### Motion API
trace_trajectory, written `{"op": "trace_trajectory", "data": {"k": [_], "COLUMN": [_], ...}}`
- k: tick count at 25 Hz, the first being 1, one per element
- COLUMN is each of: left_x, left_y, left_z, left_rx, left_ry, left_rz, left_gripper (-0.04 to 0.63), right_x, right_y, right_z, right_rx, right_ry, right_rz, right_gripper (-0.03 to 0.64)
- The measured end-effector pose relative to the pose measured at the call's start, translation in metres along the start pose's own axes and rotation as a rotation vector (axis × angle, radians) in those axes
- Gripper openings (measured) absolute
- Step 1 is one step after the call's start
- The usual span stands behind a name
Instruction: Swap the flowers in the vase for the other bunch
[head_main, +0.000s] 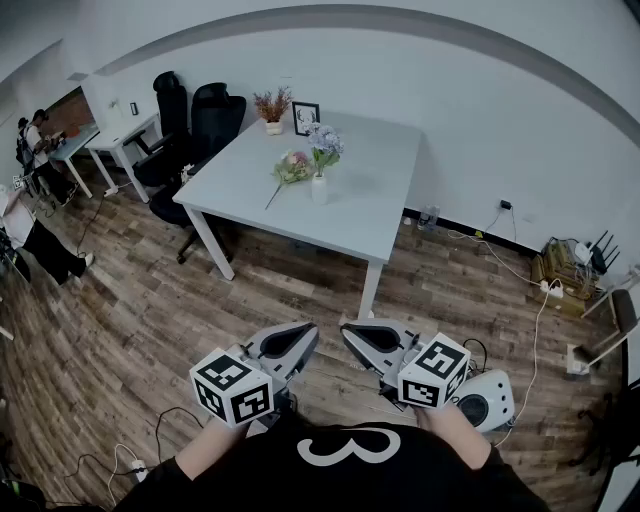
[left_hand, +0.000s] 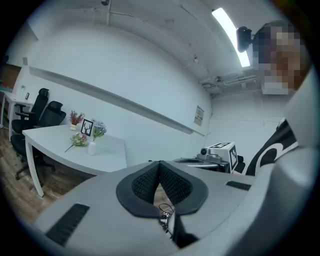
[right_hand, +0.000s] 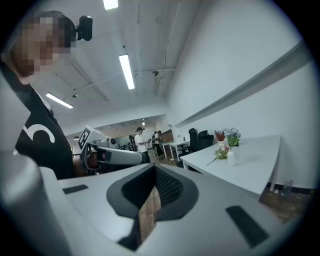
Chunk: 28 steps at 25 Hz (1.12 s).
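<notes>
We held both grippers low in front of our body, well apart from the white table (head_main: 380, 200) that stood across the wooden floor (head_main: 150, 330). The left gripper (head_main: 291, 342) had its jaws pressed together with nothing between them, and in its own view the dark ribbed pads met at the tip. The right gripper (head_main: 368, 340) was likewise closed and empty, its pads touching at the tip. The two pointed roughly level toward the table, side by side, their tips near each other but not touching. On the table a small white vase (head_main: 319, 189) stood upright, holding a bunch of pale blue-purple flowers (head_main: 325, 143). The other bunch (head_main: 292, 166), pinkish and green, lay flat on the tabletop just beside the vase, on its left in the head view, with its stem running toward the near-left edge. Behind them, near the table's far edge, stood a framed picture (head_main: 306, 117) and a pot of reddish dried flowers (head_main: 272, 105). Two black office chairs (head_main: 200, 120) stood at the table's far-left corner.
</notes>
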<state>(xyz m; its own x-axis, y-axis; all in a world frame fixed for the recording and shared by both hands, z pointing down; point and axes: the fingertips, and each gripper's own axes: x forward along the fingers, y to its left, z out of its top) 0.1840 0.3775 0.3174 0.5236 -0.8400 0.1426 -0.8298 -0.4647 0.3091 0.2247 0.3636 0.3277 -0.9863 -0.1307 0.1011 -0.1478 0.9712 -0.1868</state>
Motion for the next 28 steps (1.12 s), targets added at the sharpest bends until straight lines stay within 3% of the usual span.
{"op": "trace_trajectory", "data": {"k": [6, 10, 16, 21, 28], "left_x": [-0.005, -0.006, -0.002, 0.01, 0.042], "left_y": [0.01, 0.014, 0.03, 0.061, 0.136], "left_z": [0.001, 0.005, 0.006, 0.008, 0.018], "left_rx": [-0.046, -0.033, -0.05, -0.061, -0.124], "left_ry": [-0.015, -0.02, -0.02, -0.017, 0.004], "left_rz": [0.007, 0.012, 0.008, -0.008, -0.055], "left_gripper": [0.011, 0.011, 0.011, 0.011, 0.011], "right_x": [0.005, 0.008, 0.019, 0.039, 0.089], "right_y": [0.003, -0.001, -0.014, -0.031, -0.087], "right_z": [0.006, 0.009, 0.013, 0.016, 0.01], "right_rx": [-0.019, -0.023, 0.027, 0.092, 0.098], "right_ry": [-0.011, -0.02, -0.058, -0.111, -0.07], "right_rz": [0.011, 0.011, 0.01, 0.081, 0.003], "right_gripper": [0.006, 0.006, 0.008, 0.008, 0.008]}}
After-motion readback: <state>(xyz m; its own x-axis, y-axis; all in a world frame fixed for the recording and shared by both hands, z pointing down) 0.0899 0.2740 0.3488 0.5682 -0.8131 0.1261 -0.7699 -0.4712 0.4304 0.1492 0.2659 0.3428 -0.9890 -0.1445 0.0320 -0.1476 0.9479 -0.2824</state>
